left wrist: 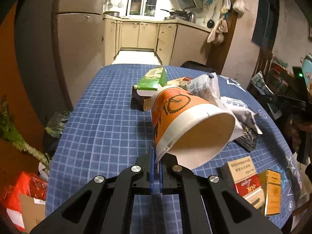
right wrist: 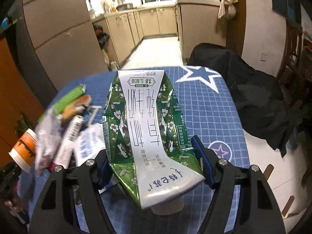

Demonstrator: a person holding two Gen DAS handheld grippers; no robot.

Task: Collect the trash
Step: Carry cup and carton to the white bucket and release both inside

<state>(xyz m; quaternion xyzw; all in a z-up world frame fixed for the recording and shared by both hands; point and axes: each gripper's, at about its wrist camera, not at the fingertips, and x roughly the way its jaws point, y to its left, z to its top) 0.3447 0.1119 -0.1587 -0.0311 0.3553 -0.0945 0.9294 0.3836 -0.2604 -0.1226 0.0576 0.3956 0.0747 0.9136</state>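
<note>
We pinch the paper cup by its rim in our left hand-held gripper and the crushed milk carton in the right hand-held gripper; either thin grip may slip.

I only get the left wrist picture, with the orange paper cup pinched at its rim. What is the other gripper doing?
Observer: The right gripper is shut on a crushed green milk carton.
Operator: Does the carton sit on the table?
Observer: It looks lifted above the blue checked tablecloth.
Operator: Anything beyond the table on that side?
Observer: A dark jacket is draped at the table's far right edge.
</note>
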